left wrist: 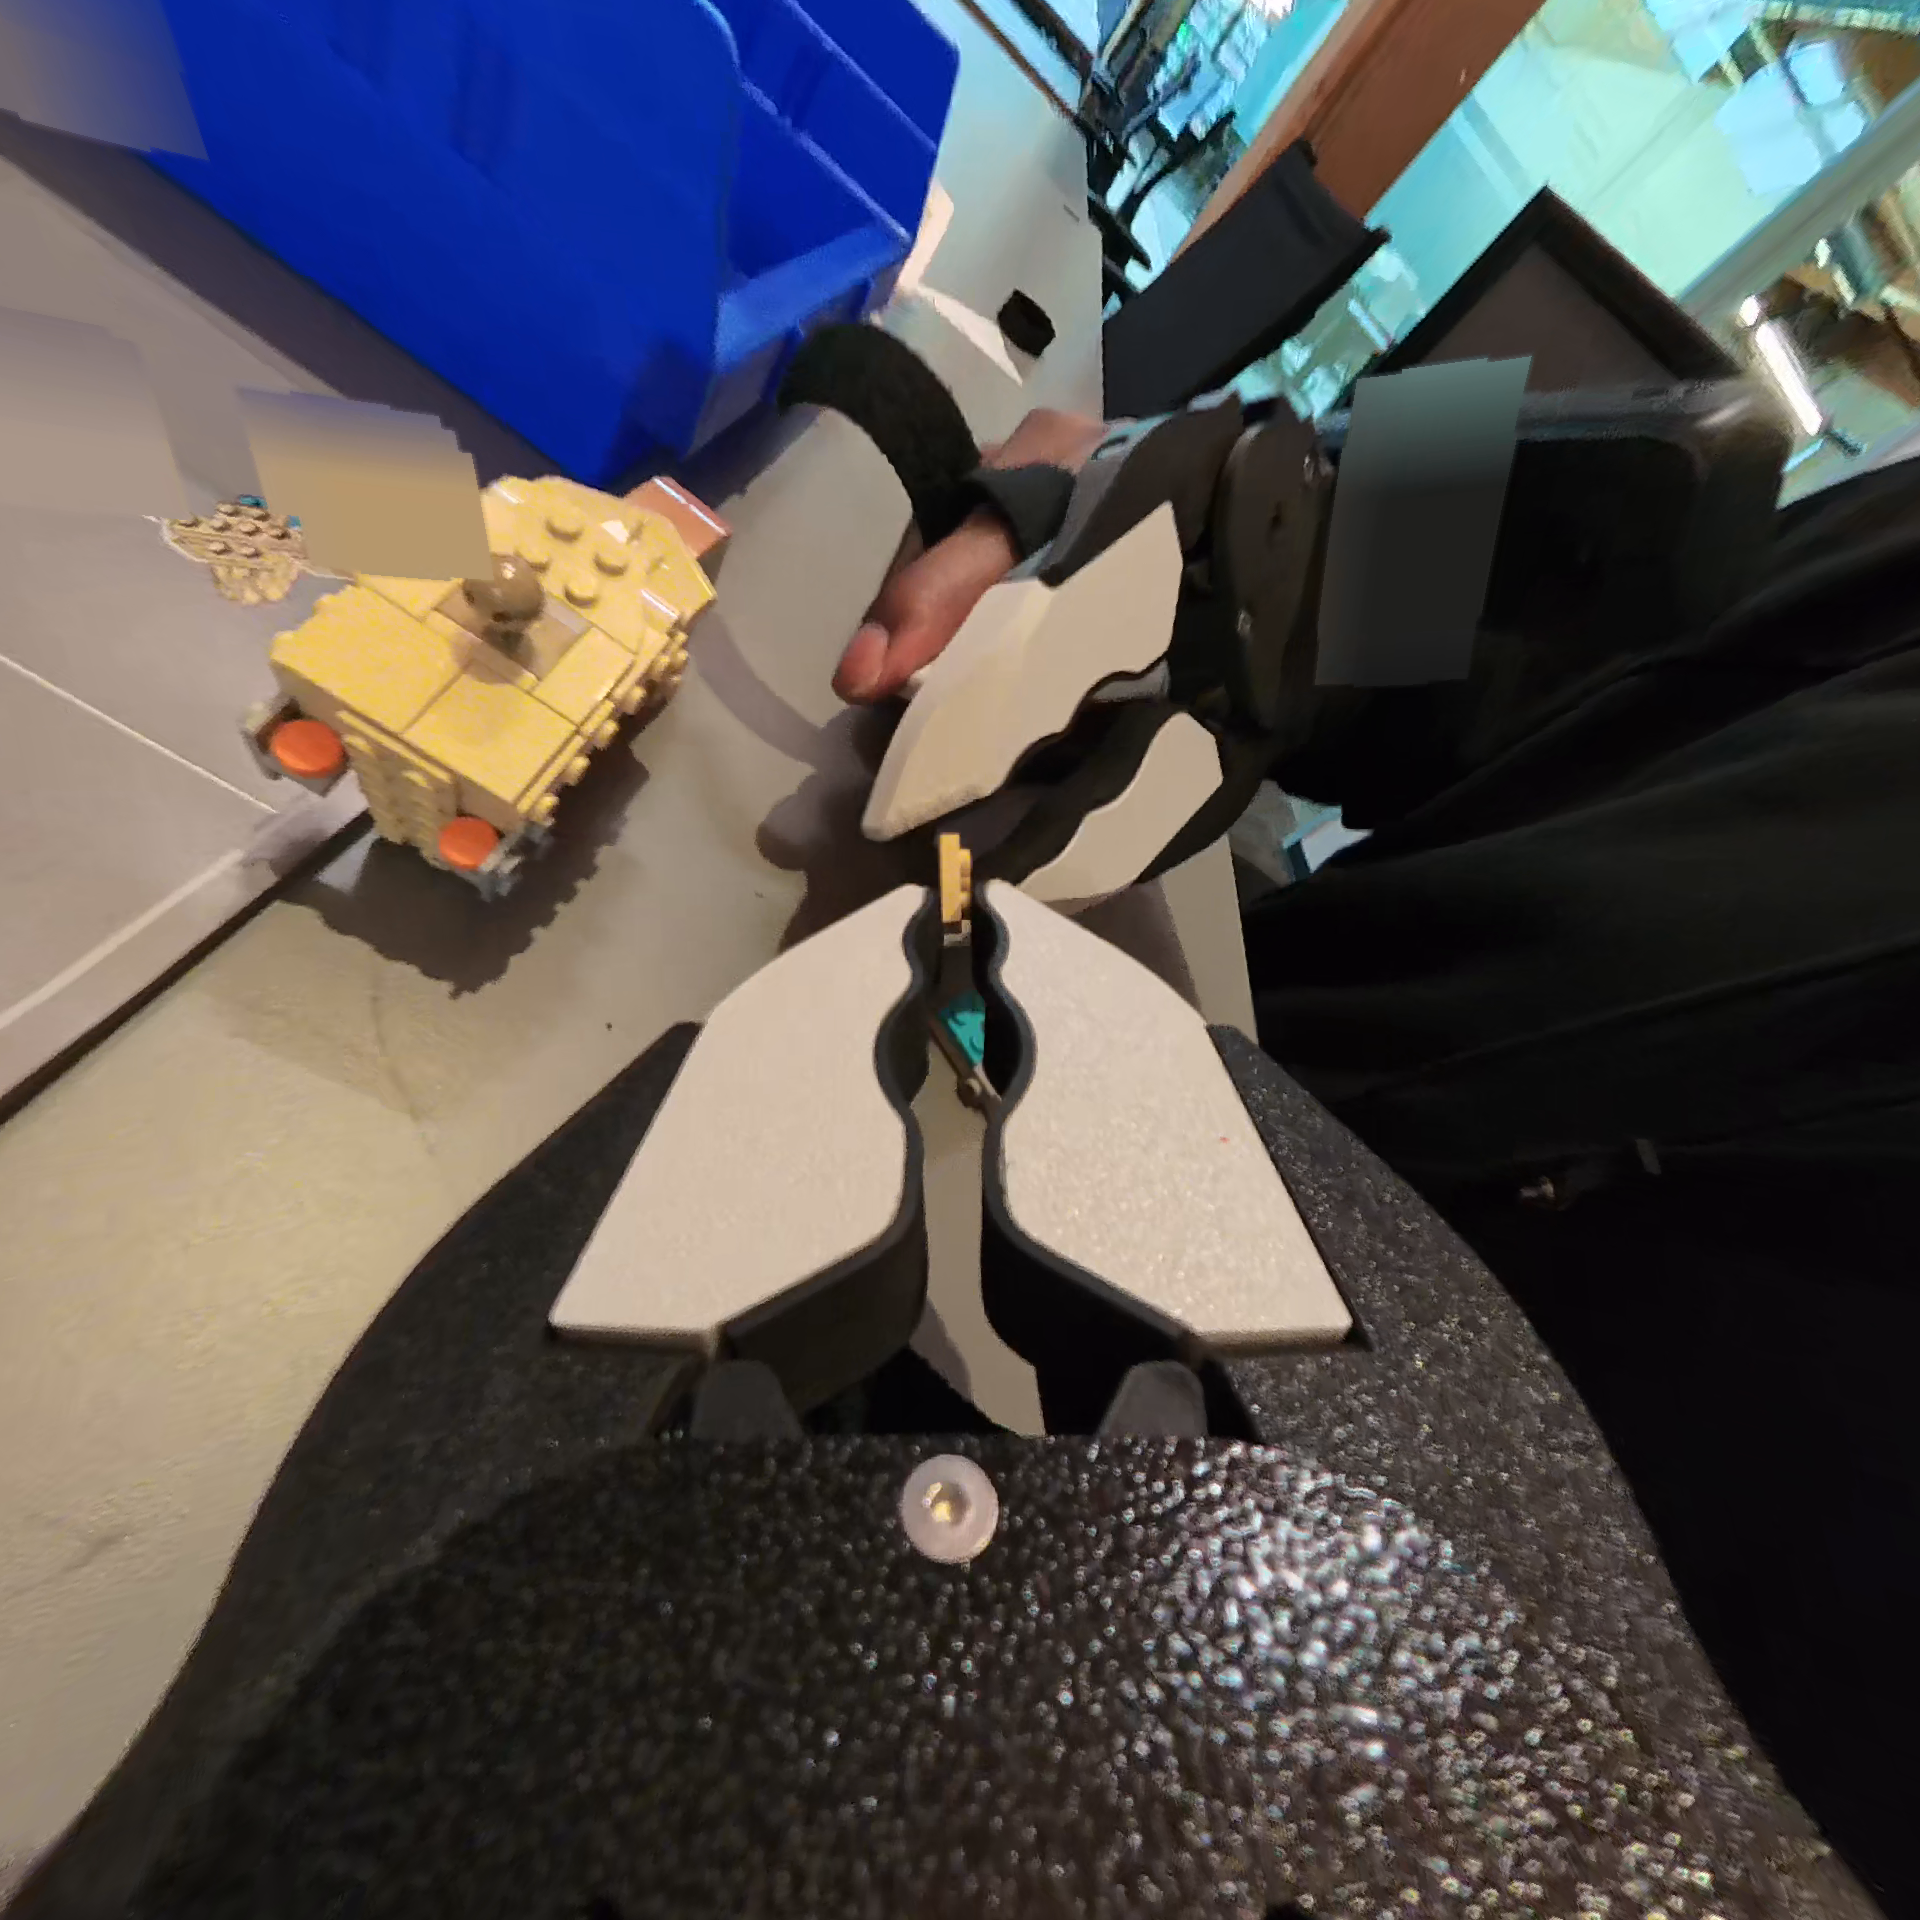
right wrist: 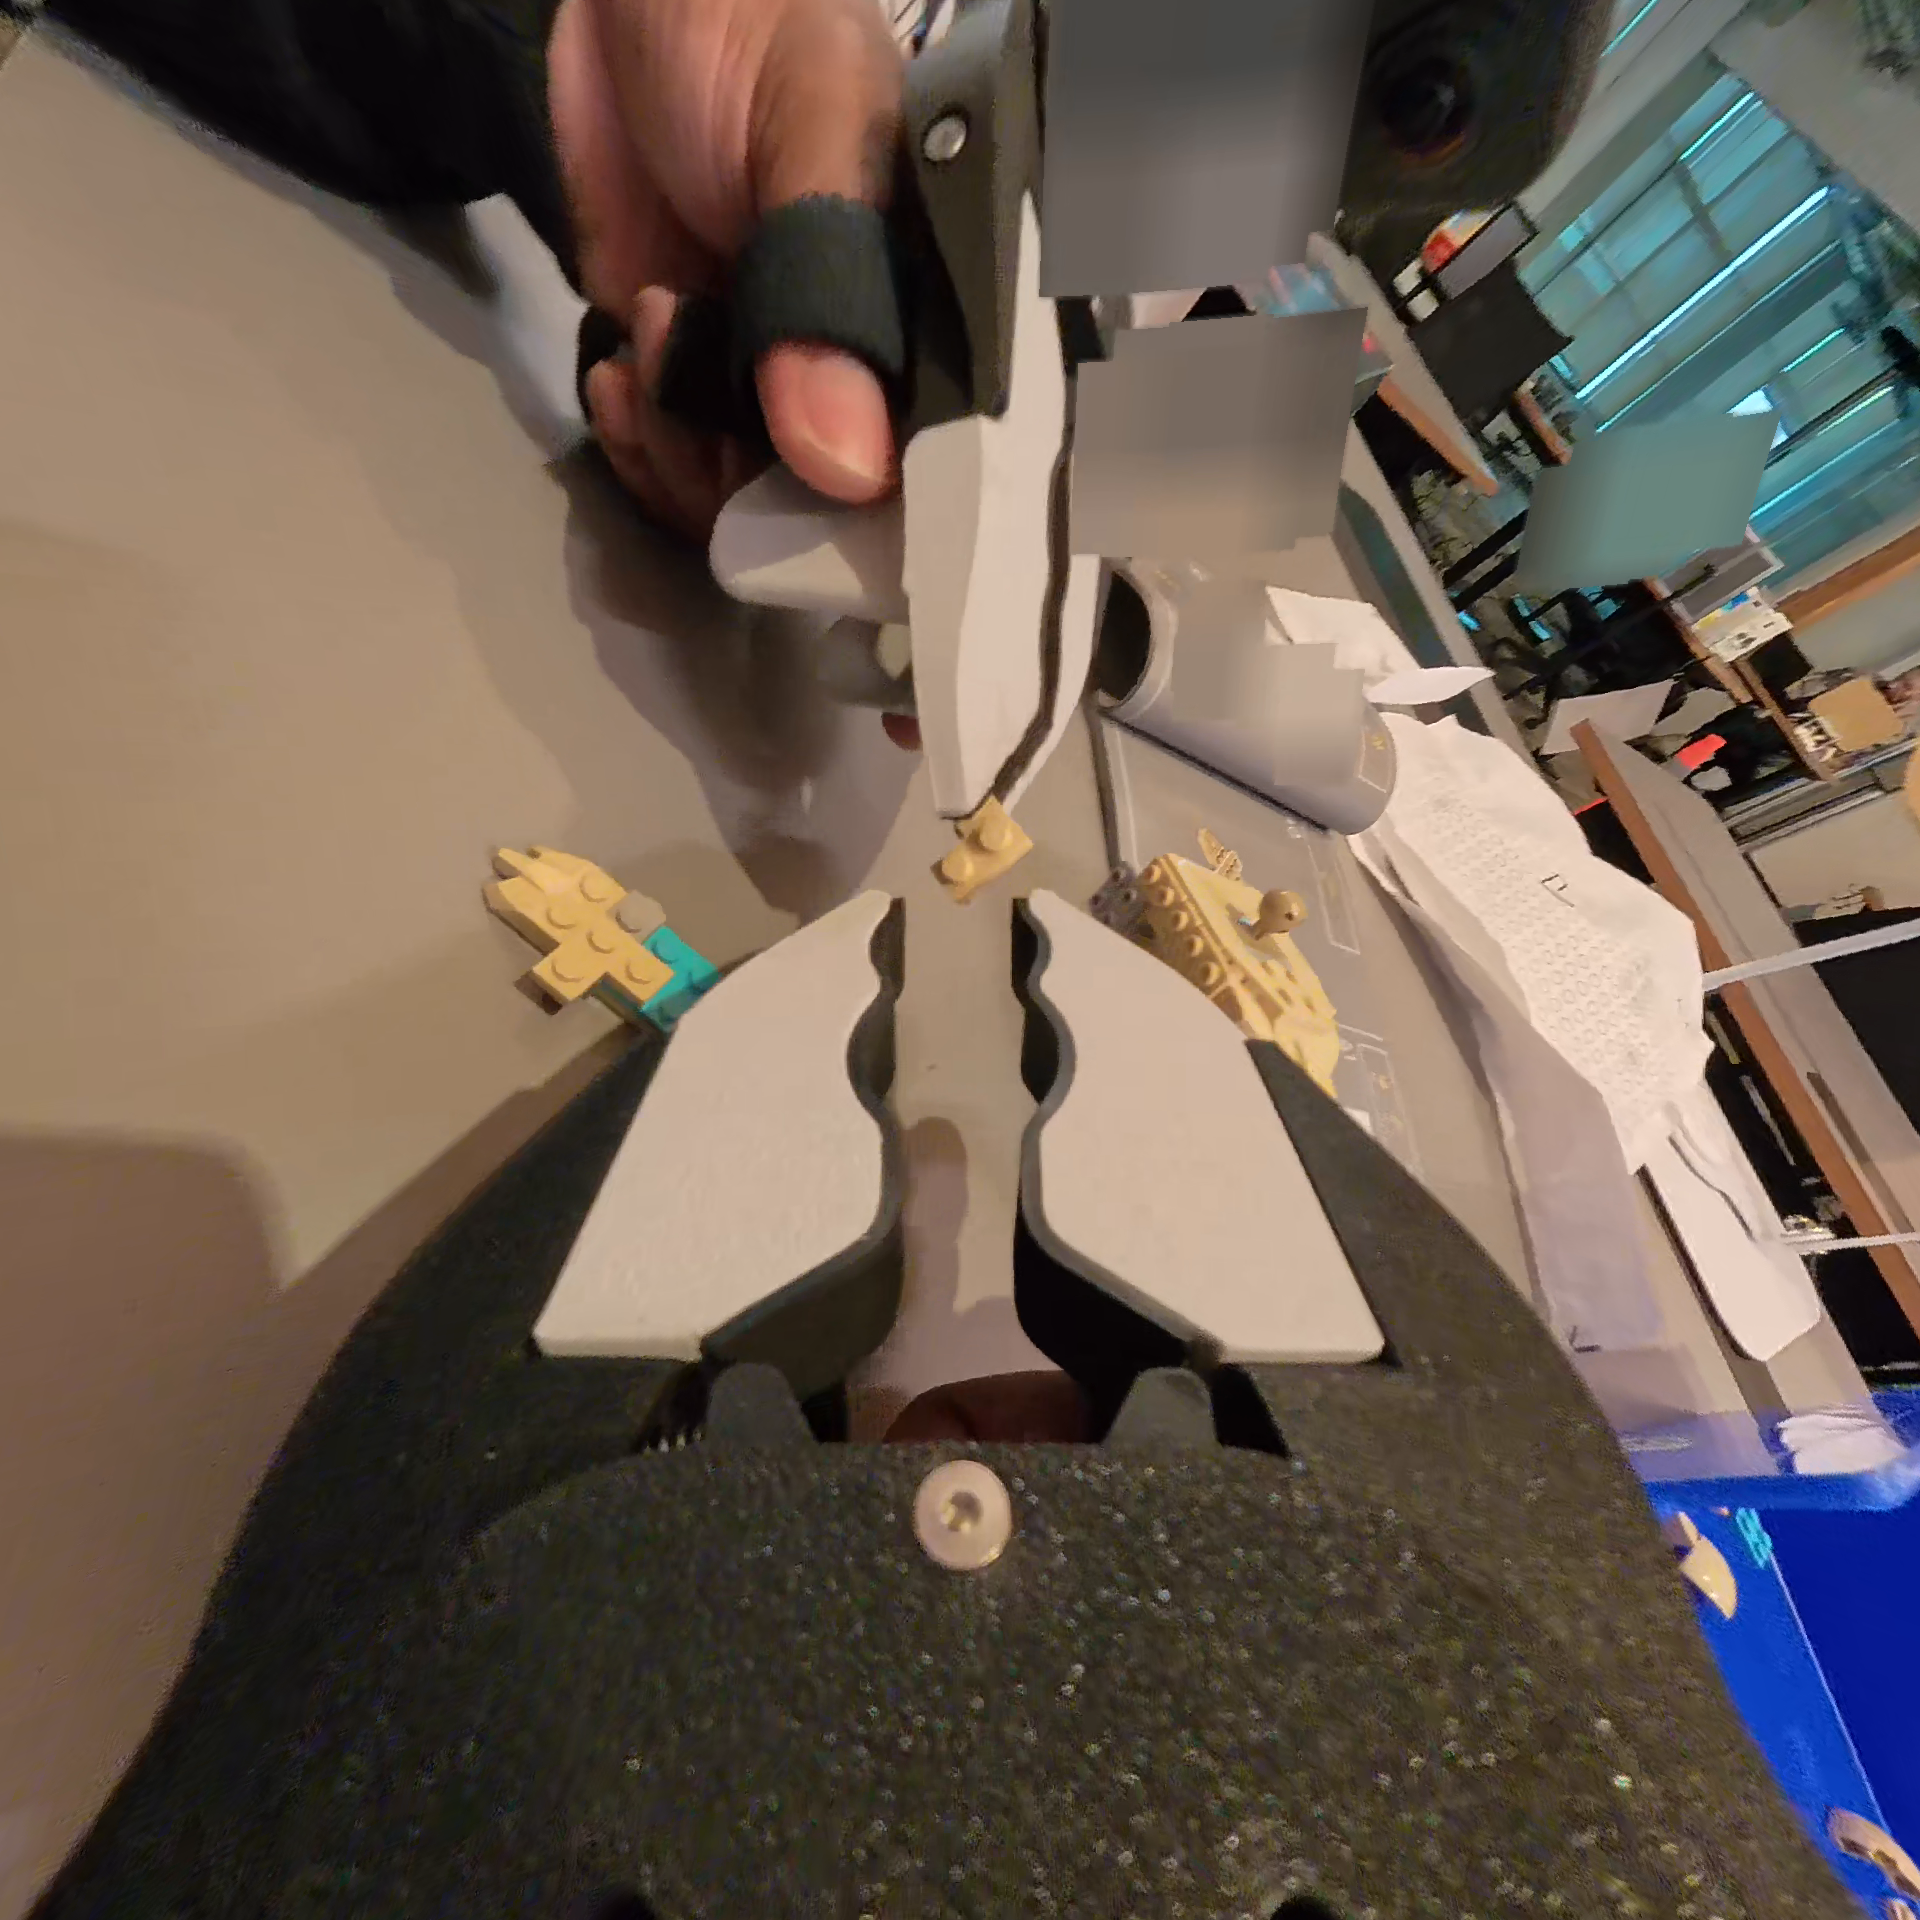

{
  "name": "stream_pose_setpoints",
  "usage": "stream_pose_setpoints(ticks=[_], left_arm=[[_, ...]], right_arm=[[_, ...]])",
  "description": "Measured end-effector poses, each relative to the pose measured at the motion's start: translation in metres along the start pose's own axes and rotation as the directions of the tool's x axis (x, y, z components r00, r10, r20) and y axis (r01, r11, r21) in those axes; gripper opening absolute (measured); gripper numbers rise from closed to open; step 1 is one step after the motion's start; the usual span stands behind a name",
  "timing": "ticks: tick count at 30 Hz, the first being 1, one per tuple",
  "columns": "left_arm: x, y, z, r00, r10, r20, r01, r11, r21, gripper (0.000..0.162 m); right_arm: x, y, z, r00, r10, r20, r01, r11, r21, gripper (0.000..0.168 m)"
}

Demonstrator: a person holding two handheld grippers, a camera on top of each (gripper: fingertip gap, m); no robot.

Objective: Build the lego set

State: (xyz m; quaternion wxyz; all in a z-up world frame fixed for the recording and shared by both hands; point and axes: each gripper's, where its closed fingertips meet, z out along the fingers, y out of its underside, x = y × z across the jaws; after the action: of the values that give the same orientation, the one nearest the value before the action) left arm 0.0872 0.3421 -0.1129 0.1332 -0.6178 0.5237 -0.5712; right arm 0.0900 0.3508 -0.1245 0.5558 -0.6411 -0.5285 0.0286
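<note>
My left gripper (left wrist: 954, 896) is shut on a small Lego piece, a tan plate (left wrist: 954, 875) with a teal part (left wrist: 963, 1023) showing between the fingers. In the right wrist view the left gripper (right wrist: 968, 816) points down, with the tan plate (right wrist: 982, 852) sticking out of its tips. My right gripper (right wrist: 958, 916) is open and empty, its tips just short of that plate. One of its fingers (left wrist: 997, 686) shows in the left wrist view. A tan Lego vehicle (left wrist: 468, 686) with orange round studs stands on the grey table (left wrist: 208, 1195); it also shows in the right wrist view (right wrist: 1226, 956).
A small tan and teal sub-assembly (right wrist: 592, 940) lies on the table to the left. A blue bin (left wrist: 520, 208) stands behind the vehicle. White paper and a perforated bag (right wrist: 1558, 987) lie at the right. A person's hand (right wrist: 727, 208) holds the left gripper. Less than 4 cm separates the two grippers' tips.
</note>
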Motion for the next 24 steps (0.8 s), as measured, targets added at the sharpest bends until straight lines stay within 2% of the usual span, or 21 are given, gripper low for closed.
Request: stream_pose_setpoints(ticks=[7, 10, 15, 20, 24], left_arm=[[0.008, 0.021, 0.001, 0.996, 0.009, -0.092, -0.024, 0.987, -0.162, 0.004], [0.01, 0.026, 0.004, 0.994, 0.021, -0.111, -0.044, 0.978, -0.206, 0.004], [0.006, 0.017, 0.003, 0.998, 0.023, -0.065, -0.032, 0.99, -0.135, 0.004], [0.009, 0.006, 0.0, 0.999, -0.024, -0.045, 0.024, 1.0, -0.013, 0.004], [0.013, 0.011, 0.001, 0.998, -0.023, -0.052, 0.022, 0.999, -0.028, 0.004]], right_arm=[[-0.02, 0.012, -0.019, 0.985, 0.016, 0.171, -0.005, 0.998, -0.064, 0.021], [-0.02, 0.009, -0.023, 0.986, 0.031, 0.165, -0.023, 0.998, -0.051, 0.021], [-0.016, -0.002, -0.017, 0.993, 0.068, 0.096, -0.065, 0.997, -0.039, 0.021], [-0.006, -0.014, -0.013, 0.982, 0.19, -0.017, -0.19, 0.982, 0.005, 0.024], [-0.011, -0.016, -0.012, 0.987, 0.158, -0.031, -0.158, 0.987, 0.002, 0.027]])
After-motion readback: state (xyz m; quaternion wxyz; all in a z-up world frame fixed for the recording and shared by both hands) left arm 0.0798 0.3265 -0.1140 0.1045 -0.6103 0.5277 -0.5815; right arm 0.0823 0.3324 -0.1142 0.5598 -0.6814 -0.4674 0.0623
